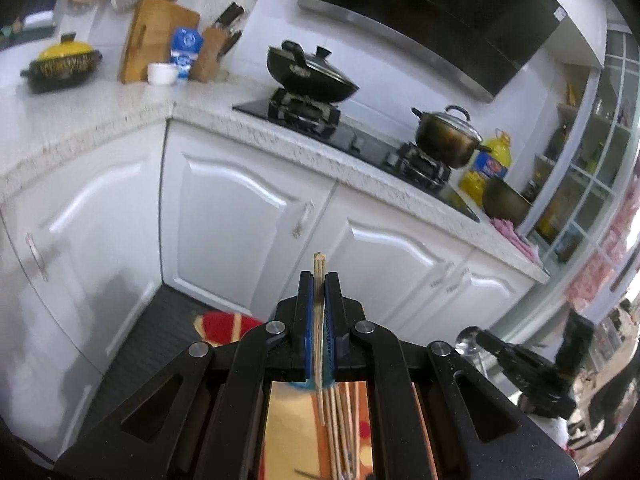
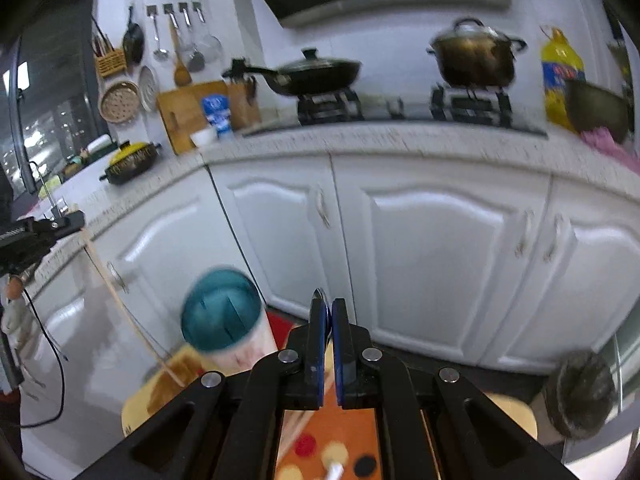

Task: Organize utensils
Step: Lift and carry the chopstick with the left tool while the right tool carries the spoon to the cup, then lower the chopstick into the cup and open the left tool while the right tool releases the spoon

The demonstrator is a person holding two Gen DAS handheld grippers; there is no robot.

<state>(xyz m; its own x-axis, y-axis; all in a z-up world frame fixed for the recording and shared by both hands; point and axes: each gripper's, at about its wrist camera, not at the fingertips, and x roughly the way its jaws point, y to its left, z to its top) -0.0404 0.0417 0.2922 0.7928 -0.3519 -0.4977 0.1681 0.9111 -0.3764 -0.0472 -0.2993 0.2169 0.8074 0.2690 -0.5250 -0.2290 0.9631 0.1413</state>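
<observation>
My left gripper is shut on a bundle of wooden chopsticks; their ends poke out past the fingertips and the rest fans out below the jaws. In the right wrist view the same chopsticks hang slanting from the left gripper. My right gripper is shut on a metal spoon, of which only a sliver of the bowl shows between the pads. The left wrist view shows that spoon's bowl at the tip of the right gripper. A white cup with a teal inside stands just below and left of the right gripper.
White cabinet doors fill the space ahead under a speckled countertop. On the hob sit a lidded wok and a pot, with an oil bottle beside them. A patterned orange surface lies below.
</observation>
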